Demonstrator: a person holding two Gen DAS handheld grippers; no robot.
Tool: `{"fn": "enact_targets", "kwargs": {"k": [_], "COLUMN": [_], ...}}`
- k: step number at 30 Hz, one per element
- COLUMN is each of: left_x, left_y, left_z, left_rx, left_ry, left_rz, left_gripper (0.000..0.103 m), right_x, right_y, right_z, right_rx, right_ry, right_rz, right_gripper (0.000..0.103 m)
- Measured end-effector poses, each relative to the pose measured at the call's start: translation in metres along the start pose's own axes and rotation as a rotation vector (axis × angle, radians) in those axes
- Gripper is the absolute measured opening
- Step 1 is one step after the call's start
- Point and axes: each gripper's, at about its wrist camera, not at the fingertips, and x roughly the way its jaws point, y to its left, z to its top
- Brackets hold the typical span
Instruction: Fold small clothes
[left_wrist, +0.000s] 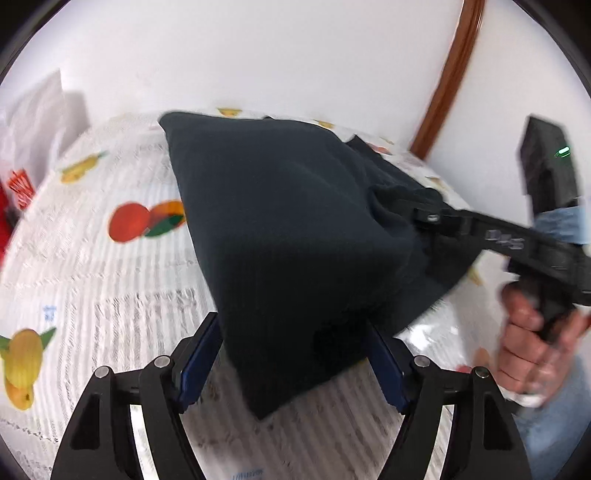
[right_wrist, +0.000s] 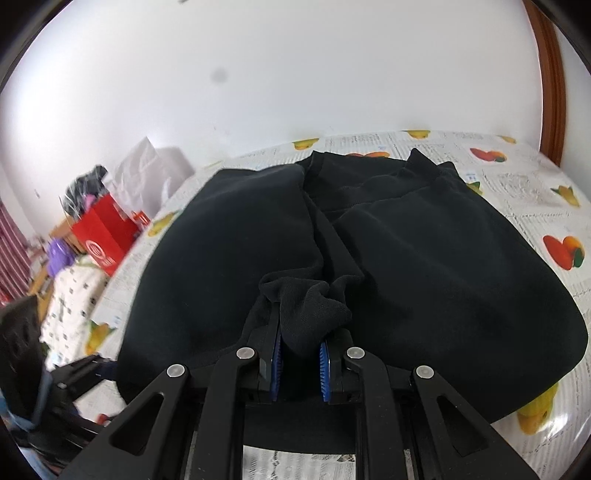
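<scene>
The right gripper is pinching a bunched fold of the black garment between nearly closed blue pads. The left gripper is standing wide apart, the cloth's lifted edge hanging between its fingers. The garment is draping over the fruit-printed tablecloth.

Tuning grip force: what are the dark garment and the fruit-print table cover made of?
Dark navy-black garment: soft matte knit, likely cotton; fine mesh-like weave shows where the right gripper pinches it. Fruit-print table cover: probably glossy plastic or vinyl, judging by the sheen.
</scene>
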Motion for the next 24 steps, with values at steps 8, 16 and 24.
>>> {"fn": "enact_targets", "kwargs": {"k": [8, 16, 24], "left_x": [0.024, 0.025, 0.026], "left_y": [-0.021, -0.014, -0.016], "left_z": [-0.001, 0.002, 0.003], "left_rx": [0.069, 0.054, 0.064], "left_ry": [0.046, 0.041, 0.044], "left_rz": [0.122, 0.128, 0.136], "left_gripper": [0.070, 0.070, 0.071], "right_x": [-0.034, -0.088, -0.049], "right_y": [-0.005, -0.050, -0.096], "right_z": [0.017, -0.003, -0.026], "right_rx": [0.020, 0.070, 0.159], "right_ry": [-0.108, -0.275, -0.056], "right_rz": [0.077, 0.052, -0.031], "right_gripper": [0.013, 0.011, 0.025]}}
